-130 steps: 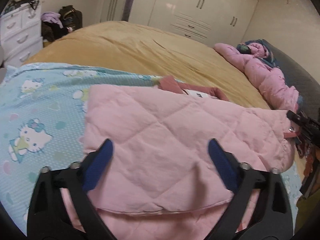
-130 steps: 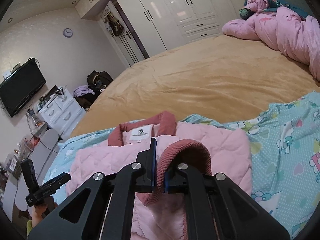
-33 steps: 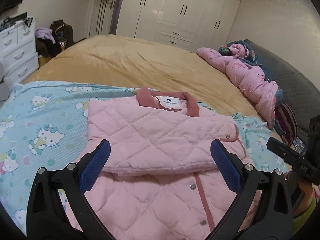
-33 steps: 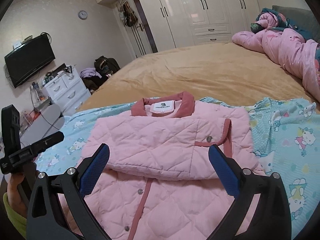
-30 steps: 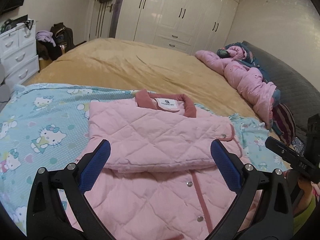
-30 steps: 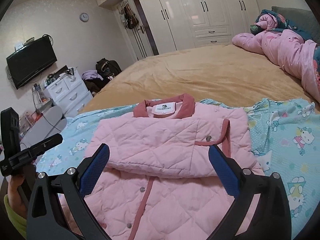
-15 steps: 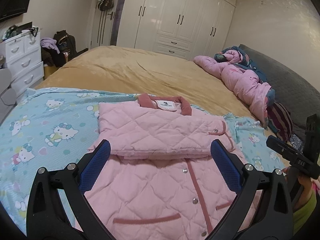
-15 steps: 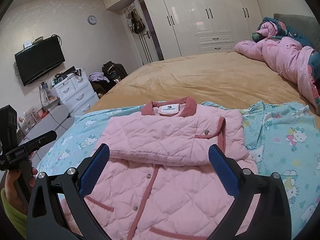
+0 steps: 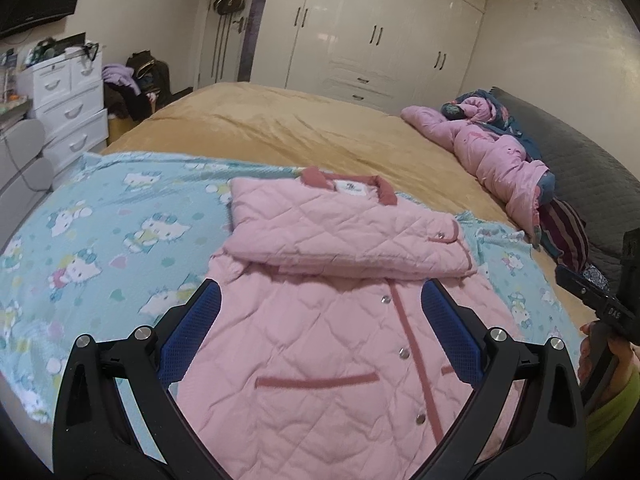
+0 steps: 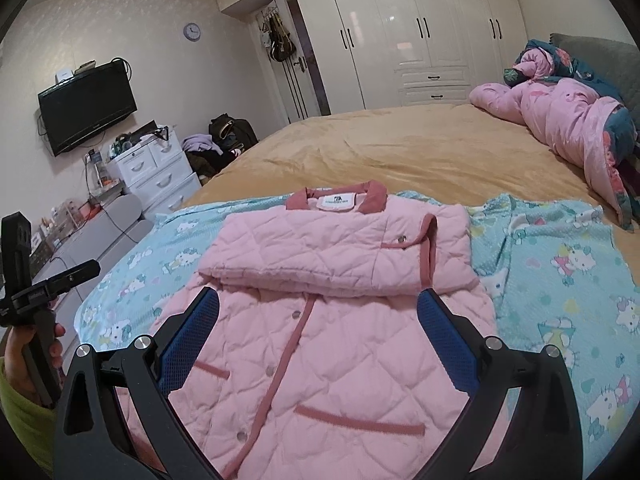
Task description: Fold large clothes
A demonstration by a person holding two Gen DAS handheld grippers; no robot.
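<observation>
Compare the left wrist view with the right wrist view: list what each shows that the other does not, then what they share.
Left wrist view only: the open left gripper up close, and the hand holding the other gripper's handle at the right edge.

Right wrist view only: the wall clock, the whole TV, the open right gripper up close.

Both: the pink jacket, sleeves folded across its chest, on the Hello Kitty sheet; the bed, wardrobe, white drawers and pink duvet.
</observation>
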